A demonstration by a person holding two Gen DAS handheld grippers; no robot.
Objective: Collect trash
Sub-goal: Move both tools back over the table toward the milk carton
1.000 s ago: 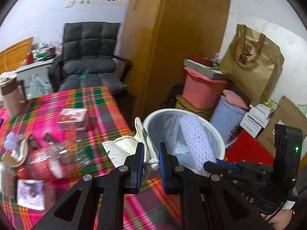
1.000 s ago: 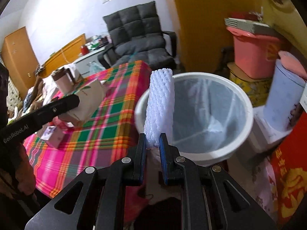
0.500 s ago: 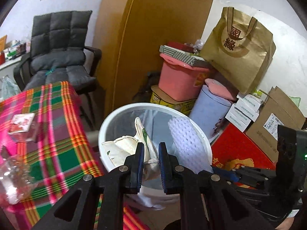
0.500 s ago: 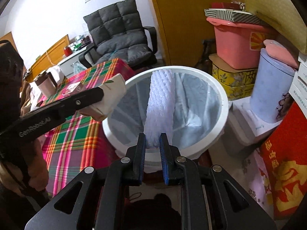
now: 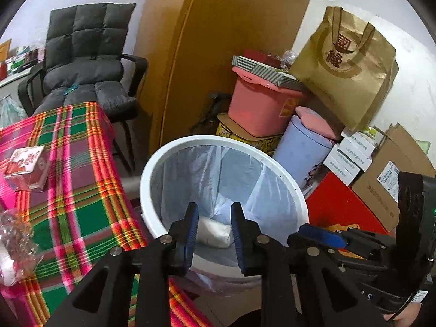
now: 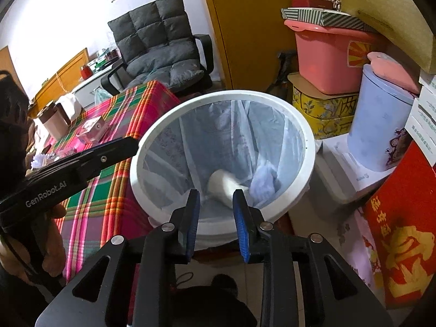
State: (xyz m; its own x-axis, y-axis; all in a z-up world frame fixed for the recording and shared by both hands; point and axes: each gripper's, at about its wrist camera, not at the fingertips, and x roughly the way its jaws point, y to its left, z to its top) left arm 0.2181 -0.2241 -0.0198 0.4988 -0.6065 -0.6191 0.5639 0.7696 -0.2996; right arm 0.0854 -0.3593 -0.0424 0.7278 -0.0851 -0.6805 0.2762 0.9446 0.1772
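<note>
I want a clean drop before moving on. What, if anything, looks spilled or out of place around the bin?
Nothing stands out. The white bin stands upright with its liner in place, and the cream bag and white foam net lie inside it. Both the left tool and right tool are open and empty.

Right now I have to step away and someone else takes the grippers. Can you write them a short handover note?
Left gripper: open, empty, over the near rim of the white bin.
Right gripper: open, empty, also at the bin.
Done: a cream paper bag and a white foam net lie in the bin's liner.
Left: on the plaid table, a small red box and a clear plastic wrapper wait; a cup stands farther back.
</note>
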